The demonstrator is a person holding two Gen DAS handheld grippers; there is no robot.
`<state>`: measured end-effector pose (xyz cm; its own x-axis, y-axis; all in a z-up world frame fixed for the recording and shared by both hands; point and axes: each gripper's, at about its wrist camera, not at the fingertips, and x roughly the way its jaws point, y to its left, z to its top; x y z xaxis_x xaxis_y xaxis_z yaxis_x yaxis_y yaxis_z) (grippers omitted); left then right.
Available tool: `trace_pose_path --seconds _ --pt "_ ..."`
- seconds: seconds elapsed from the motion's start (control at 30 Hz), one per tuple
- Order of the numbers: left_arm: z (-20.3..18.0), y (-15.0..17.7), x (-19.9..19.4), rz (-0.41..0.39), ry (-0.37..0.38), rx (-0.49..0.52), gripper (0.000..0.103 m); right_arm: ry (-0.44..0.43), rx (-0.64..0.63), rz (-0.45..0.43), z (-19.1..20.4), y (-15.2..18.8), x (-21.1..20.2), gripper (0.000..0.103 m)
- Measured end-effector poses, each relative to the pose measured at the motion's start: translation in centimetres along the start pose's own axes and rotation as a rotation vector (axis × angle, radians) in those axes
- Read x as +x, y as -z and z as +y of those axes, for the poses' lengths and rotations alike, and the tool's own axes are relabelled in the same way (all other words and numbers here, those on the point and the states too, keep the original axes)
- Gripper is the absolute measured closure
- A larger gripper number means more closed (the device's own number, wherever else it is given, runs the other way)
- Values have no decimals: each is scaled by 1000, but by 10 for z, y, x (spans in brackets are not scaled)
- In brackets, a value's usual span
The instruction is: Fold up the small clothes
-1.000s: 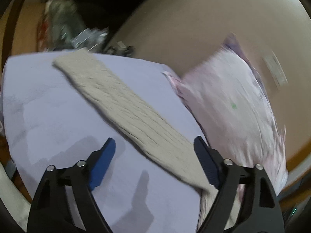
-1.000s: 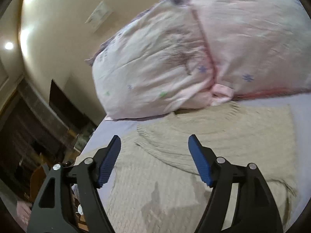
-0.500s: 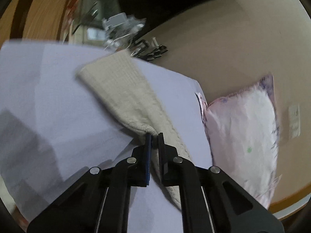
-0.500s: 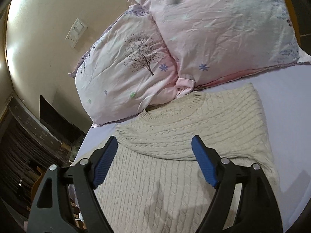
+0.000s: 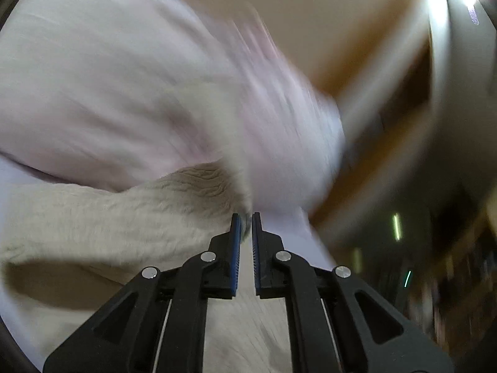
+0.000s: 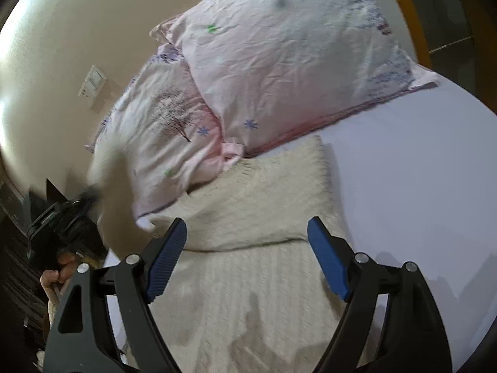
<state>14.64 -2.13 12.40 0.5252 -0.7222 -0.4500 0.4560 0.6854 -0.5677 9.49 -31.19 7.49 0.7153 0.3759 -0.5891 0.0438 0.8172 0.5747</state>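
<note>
The left claw [image 5: 245,227] is pinched nearly shut on the cuff end of a cream knitted sleeve [image 5: 130,217], which is lifted off the bed and trails away to the claw's left in a sagging arc. The right claw [image 6: 245,261] is held wide, gripping nothing, above the sweater [image 6: 248,295], whose body is spread on the lilac bed sheet [image 6: 419,186] with its neck toward the pink pillows [image 6: 279,62]. The sweater's long axis runs straight ahead of the right claw. The coming fold is judged to belong to the left claw: the sleeve is to be carried across the body, which lies to its left.
</note>
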Motion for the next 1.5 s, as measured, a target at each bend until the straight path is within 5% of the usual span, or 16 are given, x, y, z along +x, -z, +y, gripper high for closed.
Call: trace_pose_path --seconds 0.1,0.17,0.4,0.43,0.5,0.53,0.67,0.77,0.9,0.97,1.03,1.07,1.1,1.17,1.33,1.5 --pt "-23 34 48 188 -9 78 98 -6 -1 21 -14 9 -19 23" --pt "-20 46 33 175 -21 93 98 -9 -30 24 -21 15 -36 19" --pt "27 106 -126 98 -24 26 97 -176 4 136 -61 65 -92 16" --pt "33 115 -142 100 -26 10 93 -191 12 160 -66 76 -101 16" --pt "46 148 -184 92 -69 -47 50 -188 18 211 -74 94 -114 16" --pt "50 156 -190 89 -96 -64 41 -176 27 254 -79 106 -119 16" --pt "69 203 -216 120 -101 -165 35 -150 115 375 -95 138 -118 16" --pt "79 228 -204 162 -88 -215 33 -225 199 424 -105 154 -96 17" --pt "91 248 -167 208 -99 -259 33 -331 293 452 -114 169 -64 34" --pt "93 253 -158 208 -102 -274 37 -404 329 461 -114 175 -52 60" --pt "95 256 -152 191 -70 -309 51 -449 336 475 -110 180 -47 86" --pt "96 255 -149 186 -59 -324 71 -456 329 479 -108 181 -47 94" --pt "98 256 -148 178 -32 -351 90 -456 319 474 -105 180 -49 95" --pt "98 253 -152 153 9 -385 96 -466 285 419 -97 168 -63 96" --pt "84 204 -171 41 56 -335 97 -510 127 234 -55 102 -94 96" --pt "92 85 -168 -153 -25 -262 97 -523 -52 36 1 -1 -83 96"
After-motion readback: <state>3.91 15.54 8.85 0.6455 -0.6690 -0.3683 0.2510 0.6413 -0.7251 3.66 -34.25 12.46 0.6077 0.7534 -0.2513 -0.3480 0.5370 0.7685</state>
